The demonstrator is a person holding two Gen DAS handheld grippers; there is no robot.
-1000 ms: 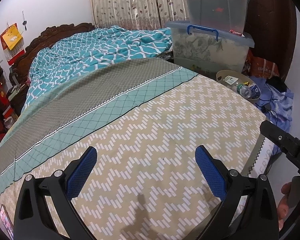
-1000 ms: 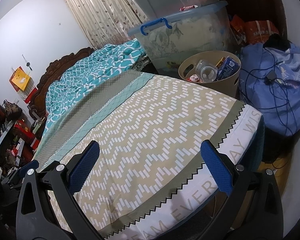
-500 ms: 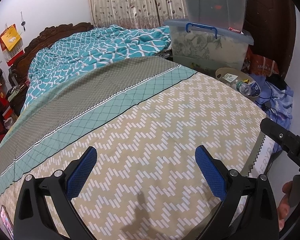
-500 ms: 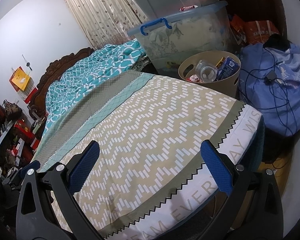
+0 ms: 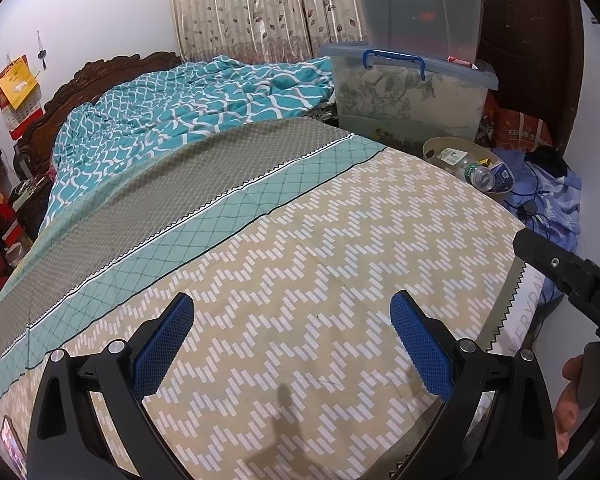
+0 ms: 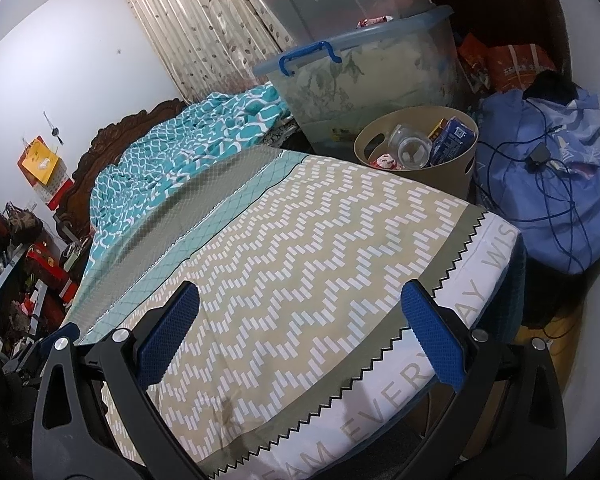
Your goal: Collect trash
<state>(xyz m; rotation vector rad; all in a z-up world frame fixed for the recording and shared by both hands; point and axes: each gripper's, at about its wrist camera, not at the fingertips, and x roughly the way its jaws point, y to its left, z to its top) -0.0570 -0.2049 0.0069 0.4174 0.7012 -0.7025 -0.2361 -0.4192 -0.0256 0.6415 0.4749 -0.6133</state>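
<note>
left wrist view: left gripper (image 5: 292, 340) with jaws apart has edged closer over the bedsheet (image 5: 300, 264); the trash bin (image 5: 432, 148) sits mid right, a bottle (image 5: 478, 174) inside lying mouth toward lower right. right wrist view: unchanged, right gripper (image 6: 300, 322) jaws apart, bin (image 6: 448, 172) upper right beside the bed, jar (image 6: 410, 148) tipped toward the camera.

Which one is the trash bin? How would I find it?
Look past the far corner of the bed, just below the stacked clear storage boxes. The trash bin stands on the floor there: a round beige tub with handle slots, holding a plastic bottle and a blue carton.
</note>
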